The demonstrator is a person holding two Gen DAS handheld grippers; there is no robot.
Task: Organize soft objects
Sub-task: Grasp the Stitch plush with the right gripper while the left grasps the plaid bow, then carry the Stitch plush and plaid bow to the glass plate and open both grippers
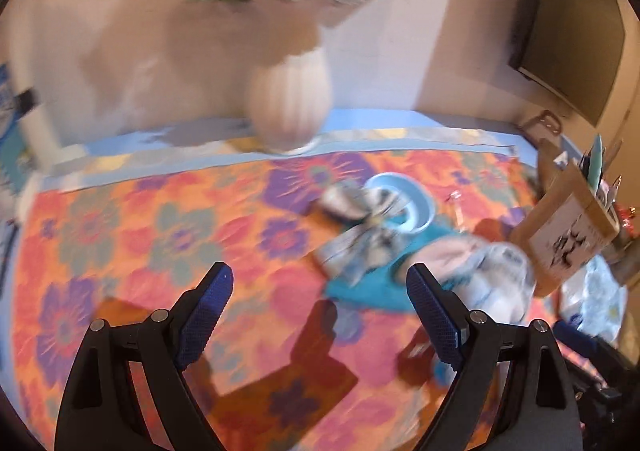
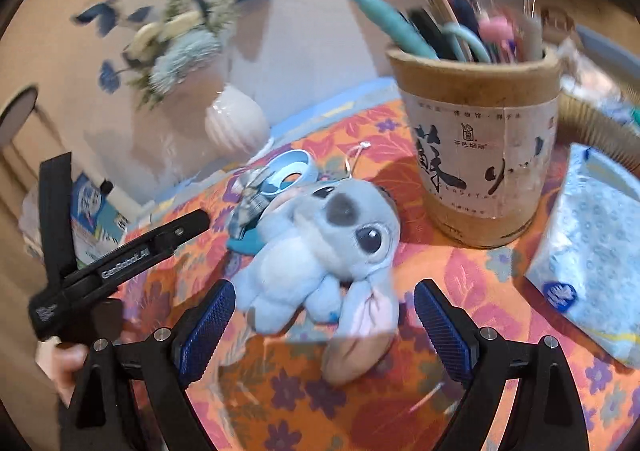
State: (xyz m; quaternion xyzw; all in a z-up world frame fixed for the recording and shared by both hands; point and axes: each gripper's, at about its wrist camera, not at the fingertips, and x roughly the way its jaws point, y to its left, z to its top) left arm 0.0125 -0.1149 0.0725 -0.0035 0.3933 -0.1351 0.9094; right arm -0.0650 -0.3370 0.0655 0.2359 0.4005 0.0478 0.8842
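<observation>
Both claws gape, the right gripper (image 2: 325,305) straddling the fuzzy blue stuffed toy (image 2: 320,239) lying on the orange floral tablecloth (image 2: 460,271), the left gripper (image 1: 320,291) hovering over bare cloth nearby.

A lived-in home room, by the look of its table: a bright floral tablecloth (image 2: 460,283) covers it, with a ribbed white vase (image 2: 236,125) of artificial flowers at the far wall, a cardboard tube (image 2: 480,155) stuffed with pens on the right, a tissue pack (image 2: 592,251) nearer right, and a dark screen (image 1: 568,23) mounted on the right wall.
</observation>
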